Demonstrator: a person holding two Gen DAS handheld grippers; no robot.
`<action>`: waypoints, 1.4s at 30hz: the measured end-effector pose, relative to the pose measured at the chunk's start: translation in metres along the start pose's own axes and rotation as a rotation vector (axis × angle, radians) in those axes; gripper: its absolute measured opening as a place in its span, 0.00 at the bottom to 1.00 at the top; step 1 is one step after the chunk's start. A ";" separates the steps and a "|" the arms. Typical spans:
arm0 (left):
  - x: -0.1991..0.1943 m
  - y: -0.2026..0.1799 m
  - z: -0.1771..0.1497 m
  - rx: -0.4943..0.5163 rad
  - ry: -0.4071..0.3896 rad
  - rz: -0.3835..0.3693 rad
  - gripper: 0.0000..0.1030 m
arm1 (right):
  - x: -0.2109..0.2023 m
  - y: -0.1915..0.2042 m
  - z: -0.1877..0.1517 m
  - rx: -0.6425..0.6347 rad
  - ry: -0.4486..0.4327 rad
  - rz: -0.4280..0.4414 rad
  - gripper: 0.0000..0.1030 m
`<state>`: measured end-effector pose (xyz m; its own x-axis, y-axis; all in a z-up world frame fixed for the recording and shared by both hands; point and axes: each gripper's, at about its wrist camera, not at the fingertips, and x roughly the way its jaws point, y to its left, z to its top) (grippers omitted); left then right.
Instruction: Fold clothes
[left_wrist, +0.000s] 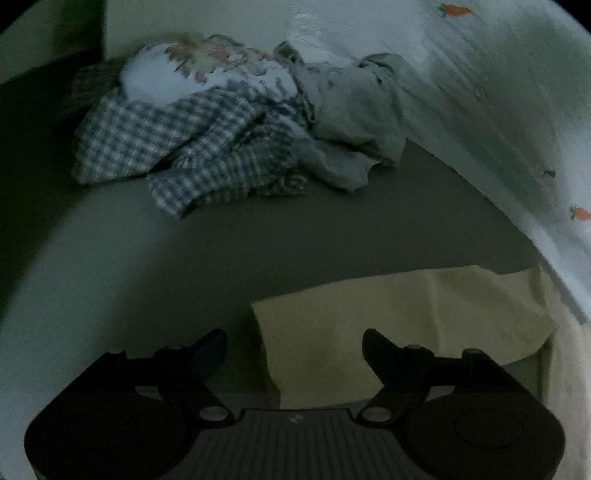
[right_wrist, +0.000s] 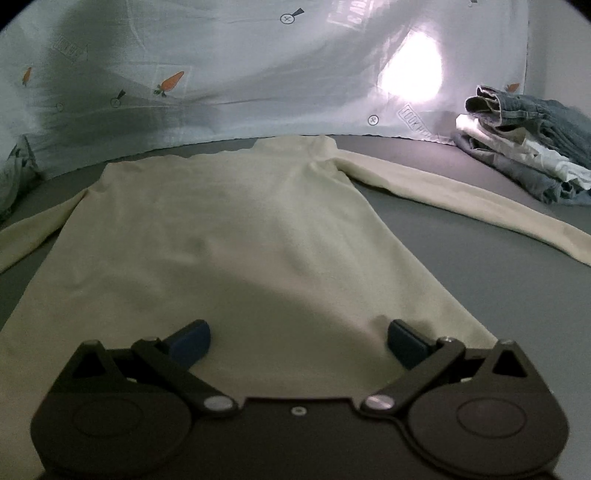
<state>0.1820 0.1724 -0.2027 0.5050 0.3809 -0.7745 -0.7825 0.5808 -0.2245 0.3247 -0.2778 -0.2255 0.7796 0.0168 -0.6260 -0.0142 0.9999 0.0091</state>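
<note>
Cream top (right_wrist: 236, 236) lying flat on grey surface (right_wrist: 461, 266), collar toward printed sheet (right_wrist: 258, 66), both sleeves spread outward. Right gripper (right_wrist: 297, 341) hovering over hem, jaws standing wide, nothing between them. Left gripper (left_wrist: 294, 350) poised beside the left sleeve end (left_wrist: 399, 325), jaws apart and empty, pads not touching cloth. Unfolded heap (left_wrist: 207, 136) waiting beyond; folded stack (right_wrist: 528, 155) sitting far right. Step in hand, judging by layout: garment smoothed, first fold about to begin. Next move calling for pinching a sleeve end and carrying it across the body without dragging the flat panel
</note>
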 end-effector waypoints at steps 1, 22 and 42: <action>0.001 -0.005 -0.001 0.039 -0.001 0.009 0.73 | -0.001 0.001 -0.002 0.000 -0.001 -0.001 1.00; -0.041 0.019 -0.046 -0.240 0.104 0.000 0.06 | 0.000 0.005 -0.004 -0.001 -0.001 -0.002 1.00; -0.052 -0.058 -0.048 -0.200 0.101 -0.361 0.02 | 0.007 0.000 0.008 -0.020 0.075 0.044 1.00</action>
<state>0.1832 0.0847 -0.1774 0.7290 0.1009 -0.6770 -0.6225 0.5091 -0.5944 0.3356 -0.2773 -0.2235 0.7292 0.0601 -0.6816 -0.0608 0.9979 0.0229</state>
